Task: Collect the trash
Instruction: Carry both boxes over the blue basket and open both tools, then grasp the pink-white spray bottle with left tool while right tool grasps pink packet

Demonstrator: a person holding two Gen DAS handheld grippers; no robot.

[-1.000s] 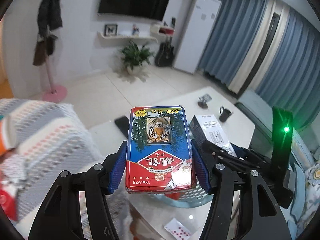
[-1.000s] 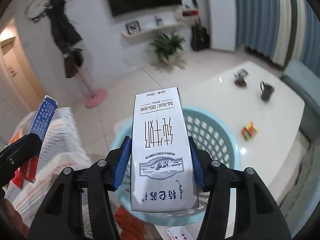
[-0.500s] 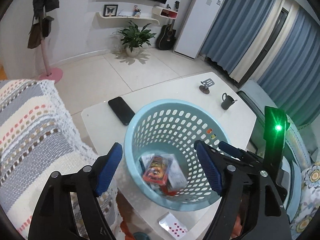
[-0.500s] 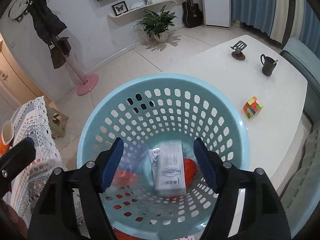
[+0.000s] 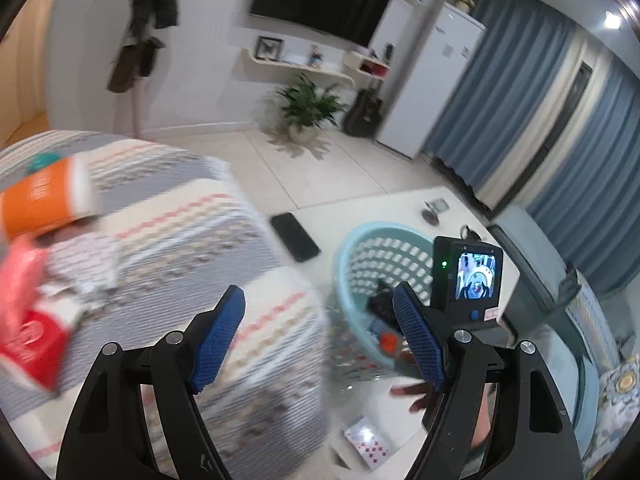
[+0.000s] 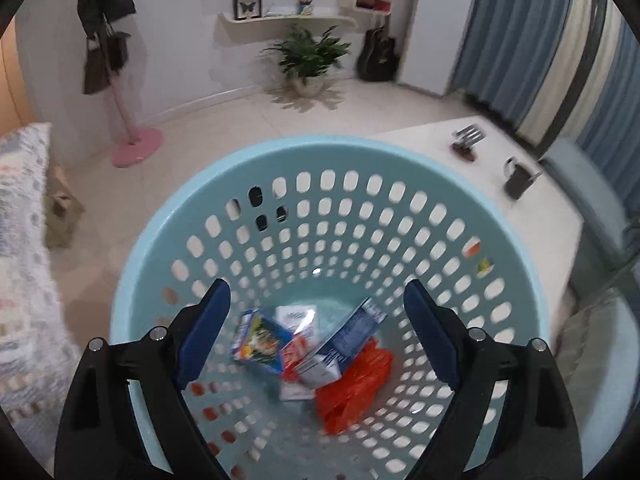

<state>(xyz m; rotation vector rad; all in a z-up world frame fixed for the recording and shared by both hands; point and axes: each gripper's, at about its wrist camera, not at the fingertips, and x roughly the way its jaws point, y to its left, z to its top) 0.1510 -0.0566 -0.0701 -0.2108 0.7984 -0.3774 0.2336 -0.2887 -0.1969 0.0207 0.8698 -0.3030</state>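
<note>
My right gripper (image 6: 317, 292) hangs over the light blue basket (image 6: 188, 184), its jaws opening with nothing between them. At the basket's bottom lie a playing-card box (image 6: 260, 338), a white-and-blue milk carton (image 6: 344, 340) and an orange plastic bag (image 6: 352, 384). My left gripper (image 5: 318, 300) is open and empty, over the edge of the striped sofa blanket (image 5: 180, 232), with the basket (image 5: 360, 236) to its right. On the blanket at the far left lie a blurred orange-and-white container (image 5: 44, 200) and red packaging (image 5: 28, 332).
The basket stands on a white table (image 6: 532, 220) with a black phone (image 5: 295, 236), a dark mug (image 6: 520, 178), a small stand (image 6: 466, 140) and a playing card (image 5: 366, 442). A hand (image 5: 416, 392) and the other gripper's screen (image 5: 474, 276) show at right.
Both grippers opened and dropped the card box and the milk carton into the basket. The left gripper swung left toward the sofa. The right one sank closer to the basket.
</note>
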